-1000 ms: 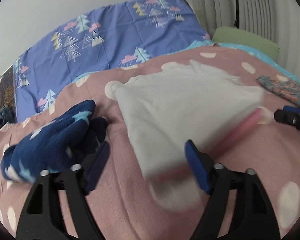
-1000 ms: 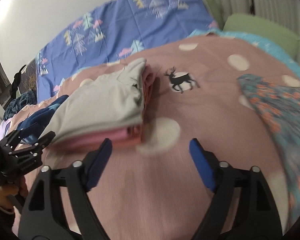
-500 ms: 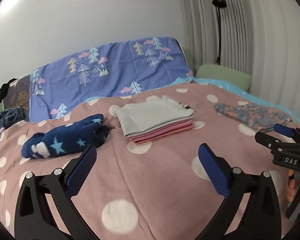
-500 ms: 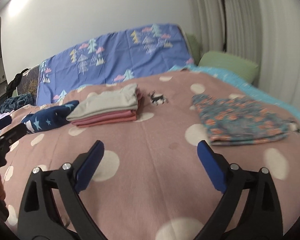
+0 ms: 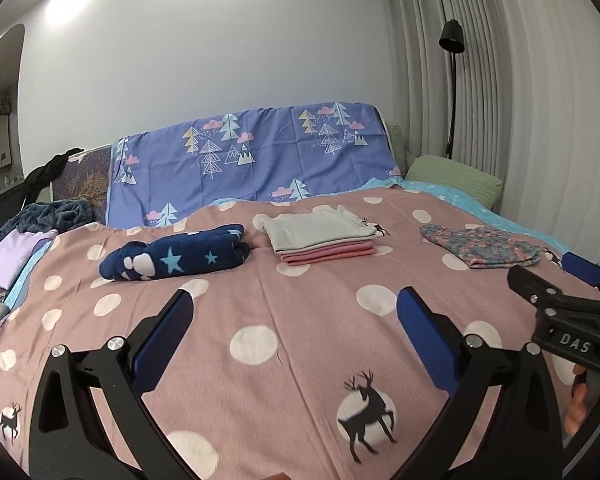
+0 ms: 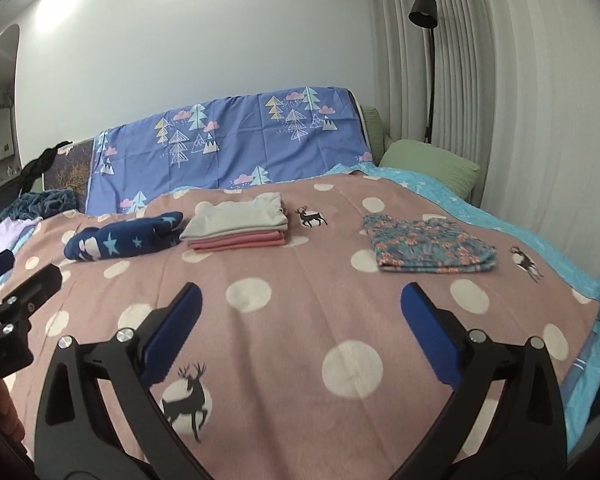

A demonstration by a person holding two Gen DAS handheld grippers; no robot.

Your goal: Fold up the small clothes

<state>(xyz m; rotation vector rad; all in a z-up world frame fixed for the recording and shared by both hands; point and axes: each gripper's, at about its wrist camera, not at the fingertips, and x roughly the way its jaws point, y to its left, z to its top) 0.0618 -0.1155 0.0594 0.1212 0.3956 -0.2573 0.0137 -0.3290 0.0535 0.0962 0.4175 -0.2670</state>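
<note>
A folded stack, grey top over pink clothes, lies on the far middle of the pink dotted bedspread; it also shows in the right wrist view. A rolled navy star garment lies to its left and shows in the right wrist view. A floral garment lies flat at the right, also in the right wrist view. My left gripper and right gripper are both open and empty, held well back above the near bedspread.
A blue tree-print sheet covers the headboard. A green pillow and floor lamp stand at the right by curtains. Lilac cloth and dark blanket lie at the left edge. The bed's right edge drops off.
Both grippers pulled back and up from the folded stack, which stays on the bed. The view now takes in the whole bed.
</note>
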